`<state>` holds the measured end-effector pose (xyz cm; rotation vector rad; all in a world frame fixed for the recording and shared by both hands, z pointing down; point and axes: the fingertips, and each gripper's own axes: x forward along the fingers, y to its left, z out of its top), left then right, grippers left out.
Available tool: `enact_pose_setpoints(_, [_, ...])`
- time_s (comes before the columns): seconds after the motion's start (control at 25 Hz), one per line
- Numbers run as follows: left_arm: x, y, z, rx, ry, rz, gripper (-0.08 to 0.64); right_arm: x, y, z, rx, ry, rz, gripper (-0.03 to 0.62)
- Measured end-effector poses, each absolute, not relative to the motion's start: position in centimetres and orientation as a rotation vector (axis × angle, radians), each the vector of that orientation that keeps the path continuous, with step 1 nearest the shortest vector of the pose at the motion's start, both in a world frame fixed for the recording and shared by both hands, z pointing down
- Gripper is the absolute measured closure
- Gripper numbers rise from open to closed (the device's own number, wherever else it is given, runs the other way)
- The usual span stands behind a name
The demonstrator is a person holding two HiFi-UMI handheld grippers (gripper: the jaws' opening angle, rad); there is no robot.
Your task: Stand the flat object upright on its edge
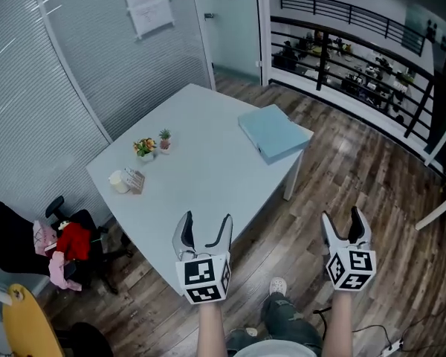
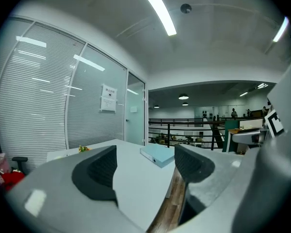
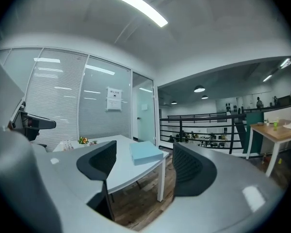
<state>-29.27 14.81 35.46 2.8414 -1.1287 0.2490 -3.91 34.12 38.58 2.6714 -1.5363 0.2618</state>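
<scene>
At the far right corner of the table (image 1: 201,177) the blue folder (image 1: 273,132) lies flat. My left gripper (image 1: 206,222) hovers at the table's near edge, my right gripper (image 1: 343,218) off its right side, both open and empty. I'd approach level, lift one long edge, and steady the other side.

Head view looks steeply down; gripper views share the table (image 1: 208,162).

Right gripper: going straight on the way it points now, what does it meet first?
Probably the flat light blue binder on the corner of the pale grey table; the right gripper shows nothing nearer between its open jaws; depth is unclear.
</scene>
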Motion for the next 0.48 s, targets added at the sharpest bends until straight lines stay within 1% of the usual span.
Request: enact_pose_setpoints(0.48, [-16.4, 8.0, 34.0, 2.821, -1.213, 0.209, 0.202, 9.3, 25.4, 37.1, 2.634, -1.657, 0.227, 0.216])
